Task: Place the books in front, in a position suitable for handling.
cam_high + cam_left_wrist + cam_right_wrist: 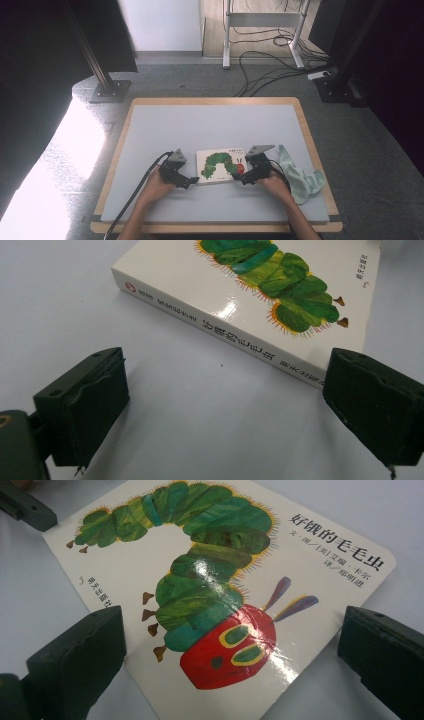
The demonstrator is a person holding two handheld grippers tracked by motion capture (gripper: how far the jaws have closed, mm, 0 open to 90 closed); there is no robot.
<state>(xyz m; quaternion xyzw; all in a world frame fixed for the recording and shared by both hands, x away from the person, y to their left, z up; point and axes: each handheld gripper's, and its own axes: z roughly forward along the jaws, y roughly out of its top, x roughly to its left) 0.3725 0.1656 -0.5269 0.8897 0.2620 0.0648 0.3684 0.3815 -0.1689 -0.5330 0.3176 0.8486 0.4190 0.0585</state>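
- Worktop (200,125): grey mat on a wooden board, spanning the middle of the high view, bare across its upper half.
- Book (222,165): flat on the worktop, low in the middle of the high view, cover up, with a green caterpillar and a red head; white spine with print running across the middle of the left gripper view.
- Cloth (300,176): pale green, crumpled, lower right of the high view, just right of the right tongs, apart from the book.
- Left tongs (191,181): at the book's left edge, held by the left hand (157,186); jaws spread wide, nothing between them but bare mat, one jaw just beside the spine's corner.
- Right tongs (245,179): at the book's right edge, held by the right hand (276,184); jaws spread wide, straddling the book's corner by the red head, not pressed on it.
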